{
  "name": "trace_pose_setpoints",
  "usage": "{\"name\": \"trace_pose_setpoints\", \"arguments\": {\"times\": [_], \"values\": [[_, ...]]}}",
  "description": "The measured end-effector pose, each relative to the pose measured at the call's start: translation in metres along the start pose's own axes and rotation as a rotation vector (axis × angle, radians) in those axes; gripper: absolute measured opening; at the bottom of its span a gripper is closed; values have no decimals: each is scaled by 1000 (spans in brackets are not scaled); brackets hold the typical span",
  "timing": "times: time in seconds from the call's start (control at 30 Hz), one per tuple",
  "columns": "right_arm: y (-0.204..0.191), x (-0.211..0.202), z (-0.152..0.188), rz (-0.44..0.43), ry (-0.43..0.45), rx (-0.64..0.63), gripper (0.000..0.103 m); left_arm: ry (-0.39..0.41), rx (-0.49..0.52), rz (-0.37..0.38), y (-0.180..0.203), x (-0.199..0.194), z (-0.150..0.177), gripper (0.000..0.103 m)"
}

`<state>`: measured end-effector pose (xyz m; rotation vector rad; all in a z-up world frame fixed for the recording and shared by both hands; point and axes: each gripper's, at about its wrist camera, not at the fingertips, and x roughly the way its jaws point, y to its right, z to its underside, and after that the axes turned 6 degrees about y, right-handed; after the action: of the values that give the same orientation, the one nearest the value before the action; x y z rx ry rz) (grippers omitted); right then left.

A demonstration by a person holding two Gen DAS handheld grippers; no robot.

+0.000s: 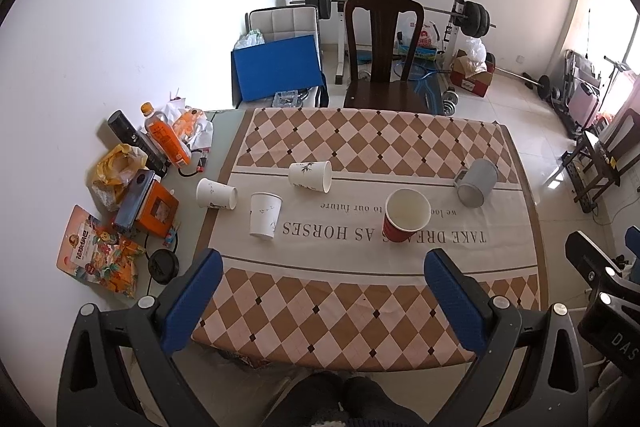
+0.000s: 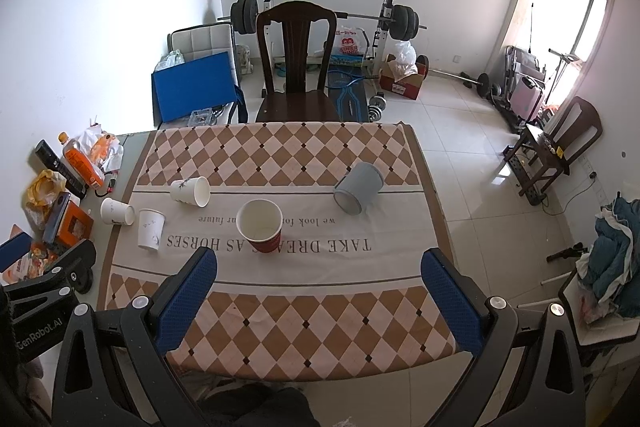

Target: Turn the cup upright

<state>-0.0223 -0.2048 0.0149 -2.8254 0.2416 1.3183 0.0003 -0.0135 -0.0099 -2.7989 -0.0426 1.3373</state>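
Observation:
A red paper cup [image 1: 406, 215] [image 2: 260, 225] stands upright in the middle of the checked tablecloth. A grey mug [image 1: 477, 182] [image 2: 358, 193] lies on its side to the right. Two white paper cups [image 1: 311, 176] [image 1: 216, 193] lie on their sides at the left; in the right wrist view they sit at the left too [image 2: 191, 191] [image 2: 117, 211]. A third white cup [image 1: 264, 215] [image 2: 151, 229] stands mouth down. My left gripper [image 1: 324, 265] and right gripper [image 2: 320, 265] are both open and empty, held above the near table edge.
Snack bags, an orange bottle [image 1: 167, 135], a black can and boxes crowd the table's left side. A dark wooden chair [image 1: 382, 47] stands at the far edge. Gym weights and boxes line the back wall. The right gripper's body [image 1: 604, 291] shows at the left wrist view's right edge.

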Motion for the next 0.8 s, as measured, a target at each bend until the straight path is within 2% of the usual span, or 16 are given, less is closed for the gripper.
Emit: {"name": "trace_pose_setpoints", "arguments": {"times": [0.8], "values": [[-5,1,0,3,1,-2,103,2,3,-3,-1,0,-1,103]]}}
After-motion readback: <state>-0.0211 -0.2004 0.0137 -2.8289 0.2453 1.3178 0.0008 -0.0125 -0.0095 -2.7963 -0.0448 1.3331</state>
